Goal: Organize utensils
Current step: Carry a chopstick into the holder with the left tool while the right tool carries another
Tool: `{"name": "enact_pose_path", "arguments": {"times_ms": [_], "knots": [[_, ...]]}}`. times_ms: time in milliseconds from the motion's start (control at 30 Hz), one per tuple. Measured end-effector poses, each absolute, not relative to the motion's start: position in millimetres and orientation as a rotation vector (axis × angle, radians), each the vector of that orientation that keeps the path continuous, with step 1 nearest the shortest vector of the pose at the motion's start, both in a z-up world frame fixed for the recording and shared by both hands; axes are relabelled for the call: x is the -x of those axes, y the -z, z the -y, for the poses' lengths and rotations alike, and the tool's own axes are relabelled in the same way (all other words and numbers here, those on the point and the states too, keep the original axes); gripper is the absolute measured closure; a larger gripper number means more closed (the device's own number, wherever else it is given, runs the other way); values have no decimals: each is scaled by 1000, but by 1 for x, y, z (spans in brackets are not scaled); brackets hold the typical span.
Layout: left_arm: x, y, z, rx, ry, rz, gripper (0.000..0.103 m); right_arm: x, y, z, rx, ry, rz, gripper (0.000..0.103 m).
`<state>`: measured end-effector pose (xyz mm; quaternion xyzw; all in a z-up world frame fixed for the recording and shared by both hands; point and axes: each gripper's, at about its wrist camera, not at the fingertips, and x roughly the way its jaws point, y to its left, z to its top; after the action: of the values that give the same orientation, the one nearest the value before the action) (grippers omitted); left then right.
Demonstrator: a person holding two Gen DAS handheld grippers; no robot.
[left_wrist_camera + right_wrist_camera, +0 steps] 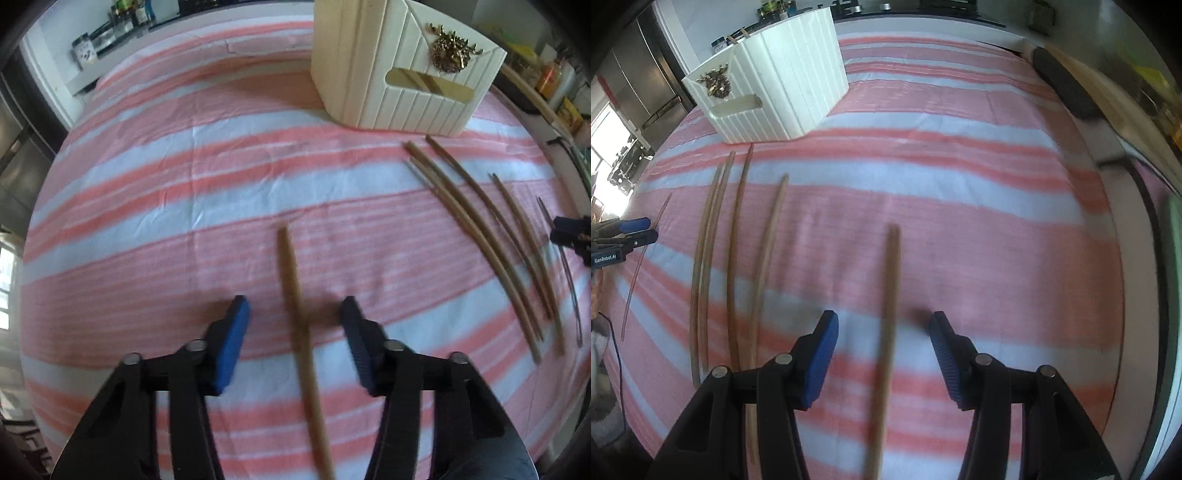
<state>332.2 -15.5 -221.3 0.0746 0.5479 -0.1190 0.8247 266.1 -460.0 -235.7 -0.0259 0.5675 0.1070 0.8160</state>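
Note:
A brown chopstick (291, 295) lies on the pink-and-white striped cloth (166, 192) between the blue pads of my left gripper (295, 325). The jaws stand apart on either side of it and do not touch it. My right gripper (884, 336) is open the same way over another chopstick (890, 295). Several loose chopsticks (480, 229) (735, 240) lie side by side between the two grippers. A cream ribbed holder (406, 74) (775, 85) with a gold ornament stands at the back, with sticks showing inside. Each view catches the other gripper (570, 236) (635, 230) at its edge.
A counter with jars (85, 51) runs along the back left. Bottles and packets (554, 77) crowd the right side. A dark oblong object (1067, 88) and a wooden board (1108, 99) lie at the table's far right edge. A steel fridge (646, 74) stands behind the holder.

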Motion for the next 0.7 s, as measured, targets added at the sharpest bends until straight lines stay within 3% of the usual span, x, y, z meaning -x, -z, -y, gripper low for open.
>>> {"name": "enact_pose_path", "arguments": {"times_ms": [33, 100, 233, 467, 700], "knots": [[-333, 220, 17, -157, 253, -1160, 95, -273, 235, 458, 76, -215, -1202, 74], [-336, 218, 18, -125, 264, -1158, 99, -282, 236, 457, 84, -199, -1207, 97], [-324, 190, 5, -60, 288, -1074, 99, -281, 221, 461, 5, -205, -1149, 97], [-266, 92, -36, 66, 387, -823, 100, -215, 120, 464, -46, -292, -854, 97], [-245, 40, -55, 131, 446, -665, 100, -184, 60, 456, -43, -315, -674, 97]]}}
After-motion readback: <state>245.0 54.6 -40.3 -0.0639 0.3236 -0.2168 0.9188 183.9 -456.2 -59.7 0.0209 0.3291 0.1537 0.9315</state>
